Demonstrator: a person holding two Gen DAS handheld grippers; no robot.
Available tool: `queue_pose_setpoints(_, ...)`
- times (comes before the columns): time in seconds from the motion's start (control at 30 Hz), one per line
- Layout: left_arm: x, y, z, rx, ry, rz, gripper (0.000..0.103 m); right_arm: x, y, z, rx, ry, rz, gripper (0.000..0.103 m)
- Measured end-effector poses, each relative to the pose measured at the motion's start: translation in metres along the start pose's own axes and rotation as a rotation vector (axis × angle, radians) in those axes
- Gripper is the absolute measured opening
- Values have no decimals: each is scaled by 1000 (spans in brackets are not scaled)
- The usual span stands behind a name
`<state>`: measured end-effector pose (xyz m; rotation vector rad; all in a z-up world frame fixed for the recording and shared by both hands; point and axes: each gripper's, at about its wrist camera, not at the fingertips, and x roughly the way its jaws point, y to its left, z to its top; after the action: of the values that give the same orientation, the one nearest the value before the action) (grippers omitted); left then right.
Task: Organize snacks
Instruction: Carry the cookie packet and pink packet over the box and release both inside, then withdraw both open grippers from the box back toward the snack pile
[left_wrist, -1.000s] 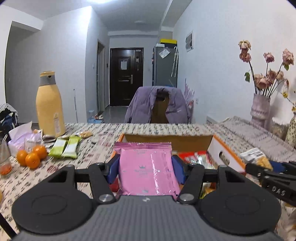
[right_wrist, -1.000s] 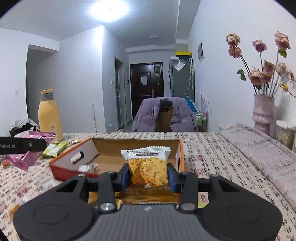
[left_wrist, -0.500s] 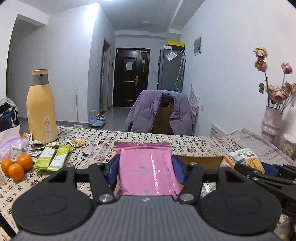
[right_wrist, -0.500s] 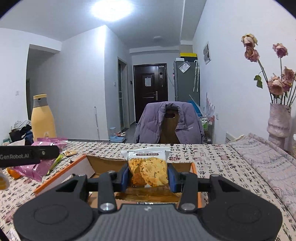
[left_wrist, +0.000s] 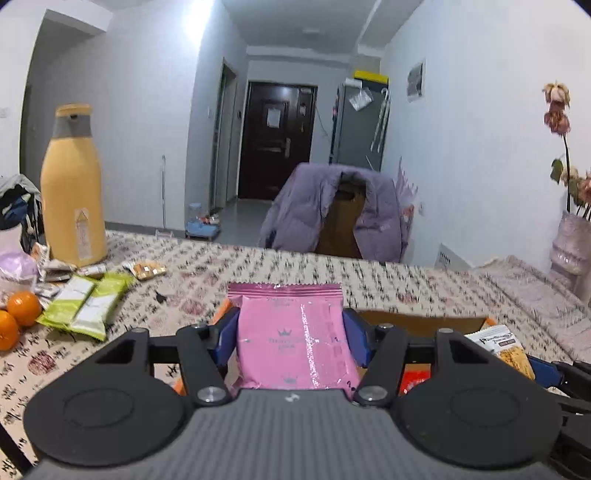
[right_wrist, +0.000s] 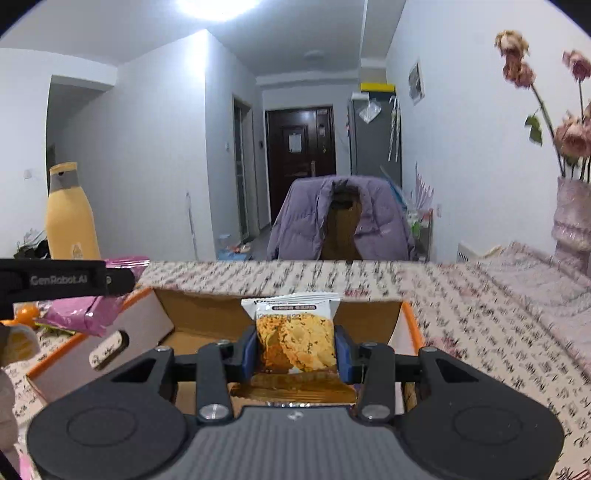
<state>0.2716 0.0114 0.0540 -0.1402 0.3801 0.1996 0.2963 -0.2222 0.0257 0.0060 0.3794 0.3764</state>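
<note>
Clamping pink packet (left_wrist: 295, 339) between left gripper (left_wrist: 291, 338) pads

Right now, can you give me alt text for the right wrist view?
The right gripper clamps a white-topped cookie packet above an open orange-edged cardboard box on a patterned tablecloth. The left gripper, holding a pink foil packet, enters at left.

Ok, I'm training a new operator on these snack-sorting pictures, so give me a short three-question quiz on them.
1. True or false: the left gripper is shut on a shiny pink foil snack packet.
2. What does the right gripper hold? A) an orange B) a white cookie packet C) a green bar
3. Fill in: the open cardboard box has an ____ rim.

Key: 1 true; 2 B; 3 orange.
</note>
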Motion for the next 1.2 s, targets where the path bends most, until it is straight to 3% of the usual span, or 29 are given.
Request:
queue_pose_setpoints(0.33, 12, 5, -11, -3, 49, -37, 62, 11, 1, -8, 10, 64, -10, 43)
queue_pose_setpoints(0.4, 11, 4, -11, 5, 40, -41, 69, 11, -1, -9, 16, 64, -13, 46)
queue_pose_setpoints(0.57, 4, 8, -10, -23, -4, -31, 103, 7, -4, -8, 36, 40, -19, 95)
queue_pose_setpoints(0.63, 2, 10, -10, -36, -21, -19, 103, 5, -6, -7, 48, 32, -20, 103)
queue_pose_setpoints(1.2, -26, 3, 8, -40, -62, -40, 103, -12, -10, 7, 51, -5, -37, 103)
